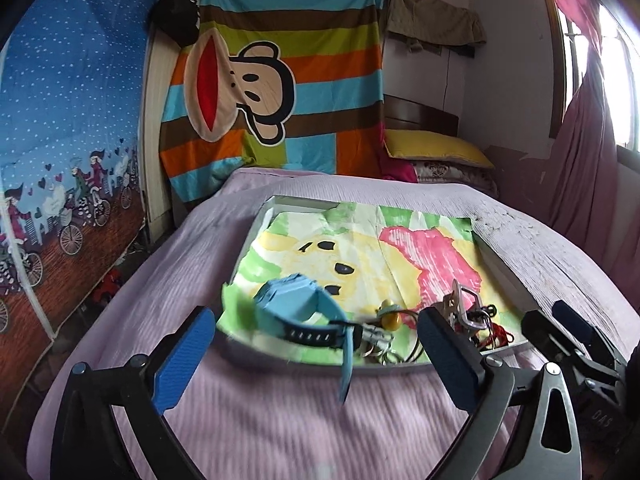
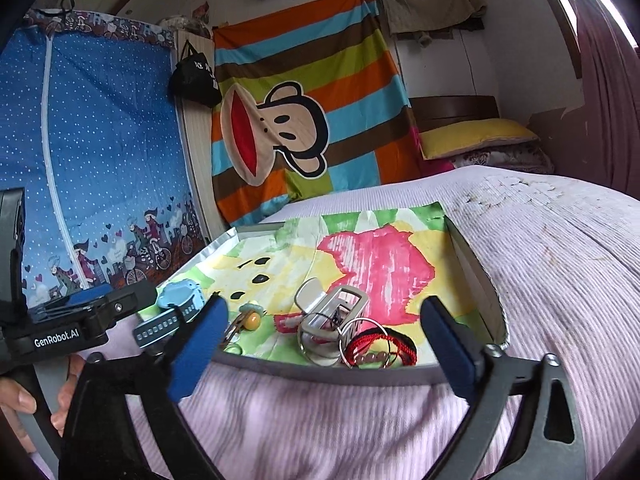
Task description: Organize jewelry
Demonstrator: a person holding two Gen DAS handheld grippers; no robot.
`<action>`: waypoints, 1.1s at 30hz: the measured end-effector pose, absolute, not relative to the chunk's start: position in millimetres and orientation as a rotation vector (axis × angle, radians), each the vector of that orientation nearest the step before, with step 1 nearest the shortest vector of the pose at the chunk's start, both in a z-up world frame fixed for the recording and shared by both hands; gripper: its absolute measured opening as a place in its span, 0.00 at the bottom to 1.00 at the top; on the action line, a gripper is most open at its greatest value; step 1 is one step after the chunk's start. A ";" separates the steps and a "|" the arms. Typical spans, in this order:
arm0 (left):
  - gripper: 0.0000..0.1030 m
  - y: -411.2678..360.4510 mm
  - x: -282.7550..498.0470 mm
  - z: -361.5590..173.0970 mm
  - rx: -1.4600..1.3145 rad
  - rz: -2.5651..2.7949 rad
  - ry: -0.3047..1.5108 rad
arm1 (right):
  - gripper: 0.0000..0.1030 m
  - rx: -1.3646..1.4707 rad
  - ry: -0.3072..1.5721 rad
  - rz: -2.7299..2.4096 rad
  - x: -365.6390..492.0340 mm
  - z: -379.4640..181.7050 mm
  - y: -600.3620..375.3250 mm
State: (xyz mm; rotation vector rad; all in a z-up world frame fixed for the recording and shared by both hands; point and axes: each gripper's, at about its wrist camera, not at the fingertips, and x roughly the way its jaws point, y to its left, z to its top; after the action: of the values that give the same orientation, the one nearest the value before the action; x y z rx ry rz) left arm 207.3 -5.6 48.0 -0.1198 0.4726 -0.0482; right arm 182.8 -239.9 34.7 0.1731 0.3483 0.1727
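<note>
A bed [image 1: 540, 248] with a lilac ribbed cover fills both views, bare around the tray on every side. On it lies a shallow grey tray [image 2: 320, 368] lined with a painted sheet [image 1: 400, 240], whose far half is open and free. All the jewelry crowds the tray's near edge. A light blue watch [image 1: 296, 300] sits at the sheet's 7 o'clock corner, one strap hanging over the rim onto the cover, blurred at its tip. Just to its 3 o'clock is a small yellow charm [image 2: 252, 320] on tangled rings, hard to make out. Toward 5 o'clock, a silver clip [image 2: 332, 312] leans on a metal ring [image 2: 364, 340] beside a red cord bracelet [image 2: 396, 348], partly hidden by the rim. The left tongs [image 1: 320, 352] stand wide apart, holding nothing, short of the watch. The right tongs [image 2: 324, 352] are likewise spread and empty before the clip. A hand [image 2: 24, 404] shows at 8 o'clock, cut off.
</note>
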 end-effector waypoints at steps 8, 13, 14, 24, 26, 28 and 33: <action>1.00 5.2 163.5 50.7 -0.132 -0.022 0.405 | 0.98 0.142 0.331 0.169 150.9 45.1 -234.7; 1.00 7.5 134.6 53.6 -0.125 -0.009 0.369 | 0.98 0.110 0.318 0.173 125.9 51.5 -226.8; 1.00 7.7 127.1 53.0 -0.120 -0.004 0.363 | 0.98 0.103 0.313 0.176 119.6 52.7 -225.0; 1.00 7.1 75.5 44.0 -0.101 0.028 0.313 | 0.98 0.106 0.286 0.142 68.4 49.7 -230.6; 1.00 6.1 66.7 41.2 -0.095 0.028 0.305 | 0.98 0.117 0.293 0.132 60.1 47.1 -233.7; 1.00 6.9 60.1 38.2 -0.096 0.031 0.295 | 0.98 0.124 0.299 0.123 52.9 43.7 -235.3; 1.00 4.9 51.4 26.4 -0.087 0.032 0.299 | 0.98 0.119 0.313 0.109 41.7 33.5 -233.6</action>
State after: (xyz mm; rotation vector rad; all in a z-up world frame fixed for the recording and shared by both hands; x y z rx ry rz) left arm 51.4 4.9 26.4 -0.0875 0.2993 0.0322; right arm 41.7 -233.6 33.5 0.1190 0.3135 0.1094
